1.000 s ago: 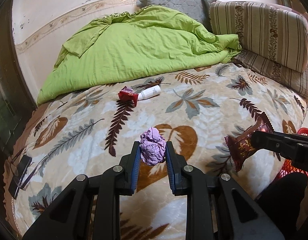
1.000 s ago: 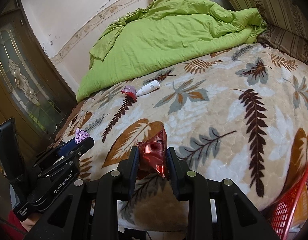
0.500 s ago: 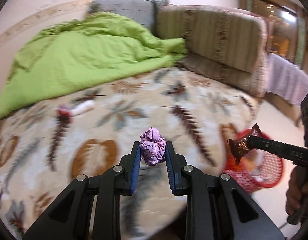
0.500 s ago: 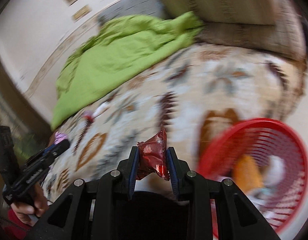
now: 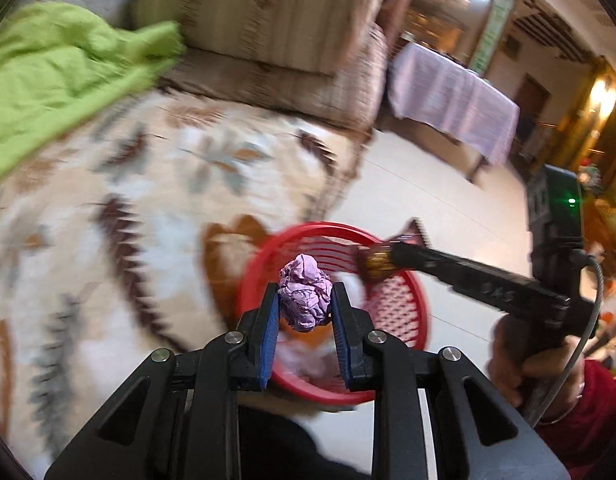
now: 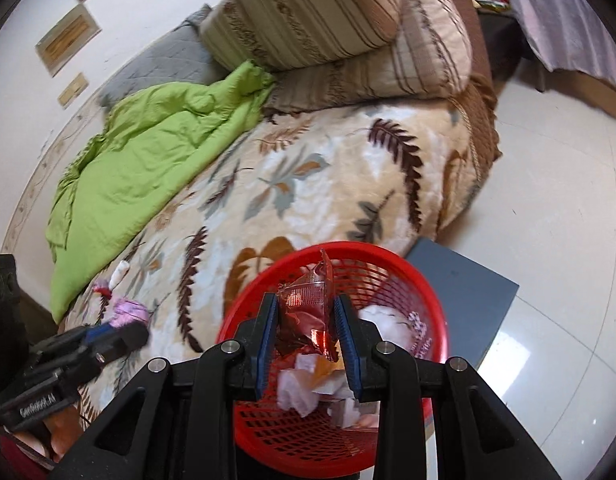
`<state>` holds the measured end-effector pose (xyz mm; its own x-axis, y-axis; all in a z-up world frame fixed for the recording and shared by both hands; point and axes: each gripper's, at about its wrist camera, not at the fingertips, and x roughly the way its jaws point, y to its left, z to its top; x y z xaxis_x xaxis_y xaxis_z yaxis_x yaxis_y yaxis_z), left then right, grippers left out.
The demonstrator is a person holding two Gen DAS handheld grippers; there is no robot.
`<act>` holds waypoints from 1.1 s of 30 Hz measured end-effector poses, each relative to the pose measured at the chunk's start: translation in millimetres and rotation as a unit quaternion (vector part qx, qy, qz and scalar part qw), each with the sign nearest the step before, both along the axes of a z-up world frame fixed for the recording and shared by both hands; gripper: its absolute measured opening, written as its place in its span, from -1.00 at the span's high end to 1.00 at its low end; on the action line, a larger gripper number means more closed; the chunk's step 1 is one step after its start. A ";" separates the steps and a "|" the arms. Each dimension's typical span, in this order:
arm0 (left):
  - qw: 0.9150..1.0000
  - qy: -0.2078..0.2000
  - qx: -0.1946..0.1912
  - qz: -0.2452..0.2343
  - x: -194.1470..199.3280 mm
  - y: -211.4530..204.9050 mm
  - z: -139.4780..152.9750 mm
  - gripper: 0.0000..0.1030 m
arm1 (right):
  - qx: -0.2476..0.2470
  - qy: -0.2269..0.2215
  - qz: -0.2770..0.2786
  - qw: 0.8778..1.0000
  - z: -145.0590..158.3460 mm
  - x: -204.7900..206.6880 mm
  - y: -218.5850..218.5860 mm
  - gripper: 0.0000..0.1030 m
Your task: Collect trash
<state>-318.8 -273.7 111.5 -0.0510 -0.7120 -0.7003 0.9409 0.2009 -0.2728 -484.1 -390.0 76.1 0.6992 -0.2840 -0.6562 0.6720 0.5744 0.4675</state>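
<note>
Red mesh basket (image 6: pixel 391 276) sits on the floor beside the bed (image 6: pixel 308 184), already holding scraps. Right gripper (image 6: pixel 306 326), clamped on a red foil wrapper (image 6: pixel 308 312), hangs directly over the basket opening, the nearer arm for a drop. Left gripper (image 5: pixel 305 308), clamped on a crumpled purple paper ball (image 5: pixel 305 298), is out toward the bed-side rim.

Open mouth of red basket (image 6: pixel 391 258) unobstructed from above; bed edge (image 6: pixel 459 184) close on one side, bare floor (image 6: pixel 555 208) on other; crumpled trash (image 6: pixel 304 392) inside.
</note>
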 end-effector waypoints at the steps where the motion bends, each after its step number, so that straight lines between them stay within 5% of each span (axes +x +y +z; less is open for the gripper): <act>1: 1.000 0.015 0.015 -0.006 -2.0 -12.0 -8.6 0.22 | 0.002 0.003 -0.006 1.000 -1.6 -1.9 -3.6 0.20; 2: 0.999 0.021 0.027 -0.005 -2.5 -18.0 -14.6 -0.10 | -0.001 0.006 -0.014 1.000 -1.9 -4.3 -5.2 0.05; 3: 0.999 0.026 0.035 0.000 -1.7 -20.4 -19.7 -0.18 | -0.005 0.009 -0.022 1.000 -1.3 -6.5 -5.7 0.00; 10: 0.998 0.020 0.032 0.054 29.2 5.3 -21.6 -0.18 | -0.022 -0.004 -0.018 1.000 6.7 -3.6 -10.8 -0.05; 16: 0.988 0.016 0.027 0.150 83.1 56.9 -13.1 -0.18 | -0.020 -0.037 0.058 0.997 19.5 57.6 15.9 -0.05; 25: 0.948 0.022 0.029 0.315 162.3 177.7 -11.8 -0.18 | -0.024 -0.060 0.219 0.973 37.0 214.7 91.1 -0.05; 33: 0.907 0.041 0.017 0.420 220.9 271.9 -7.1 -0.18 | -0.013 -0.058 0.278 0.959 31.5 315.7 154.3 -0.05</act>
